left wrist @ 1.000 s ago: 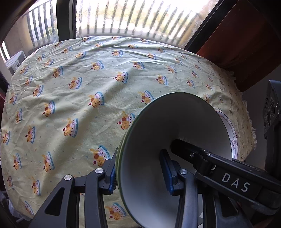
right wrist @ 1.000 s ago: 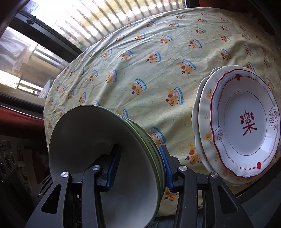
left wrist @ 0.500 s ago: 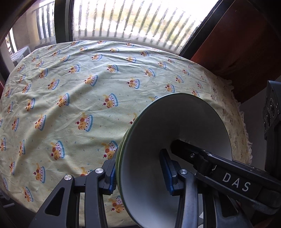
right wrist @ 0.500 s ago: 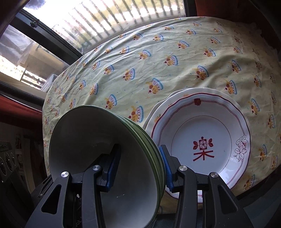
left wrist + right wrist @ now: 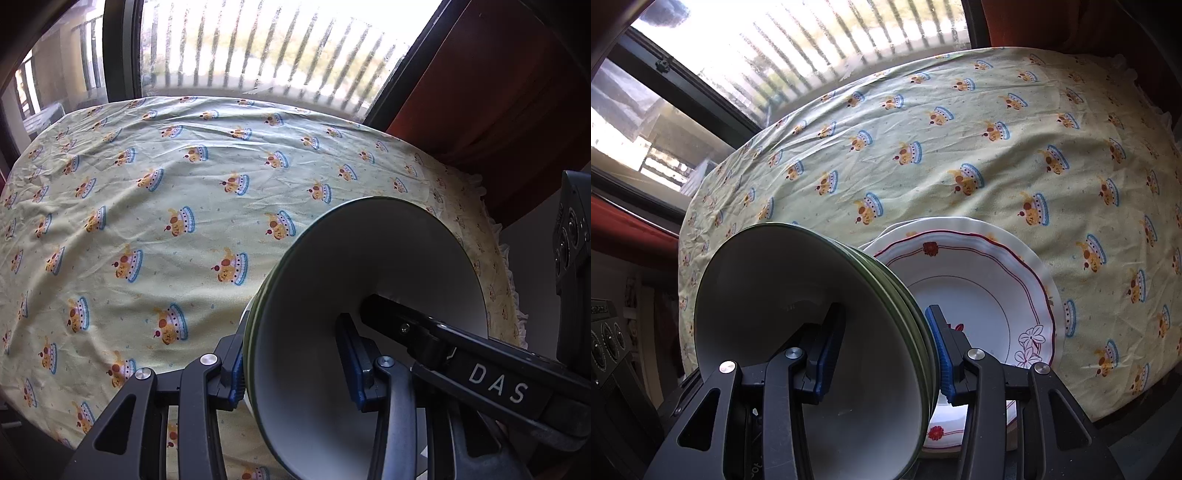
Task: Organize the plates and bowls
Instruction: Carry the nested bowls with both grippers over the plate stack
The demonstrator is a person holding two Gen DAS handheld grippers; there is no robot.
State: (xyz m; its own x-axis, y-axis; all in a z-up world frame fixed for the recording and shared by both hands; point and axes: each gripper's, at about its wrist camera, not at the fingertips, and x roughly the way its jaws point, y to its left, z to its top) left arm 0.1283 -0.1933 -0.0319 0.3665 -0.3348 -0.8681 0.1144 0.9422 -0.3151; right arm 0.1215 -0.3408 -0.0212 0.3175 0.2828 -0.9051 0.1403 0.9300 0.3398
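Two grippers clamp one stack of green-rimmed white bowls (image 5: pixel 369 280) above the yellow-green printed tablecloth (image 5: pixel 147 221). Left gripper (image 5: pixel 295 365) pinches its wall. Right gripper (image 5: pixel 882 350) likewise, stack overlapping red-trimmed white plates (image 5: pixel 979 288), possibly two.

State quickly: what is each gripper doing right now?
Left gripper: shut on the bowls' rim.
Right gripper: shut on the same bowls' opposite rim.

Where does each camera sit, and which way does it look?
Left wrist: on the left gripper, looking down over the tablecloth toward the window; its fingers clamp the bowls.
Right wrist: on the right gripper, same direction; its fingers clamp the bowls, plates behind.
Shared: bowls, tablecloth, window; the right gripper's finger shows in the left view.
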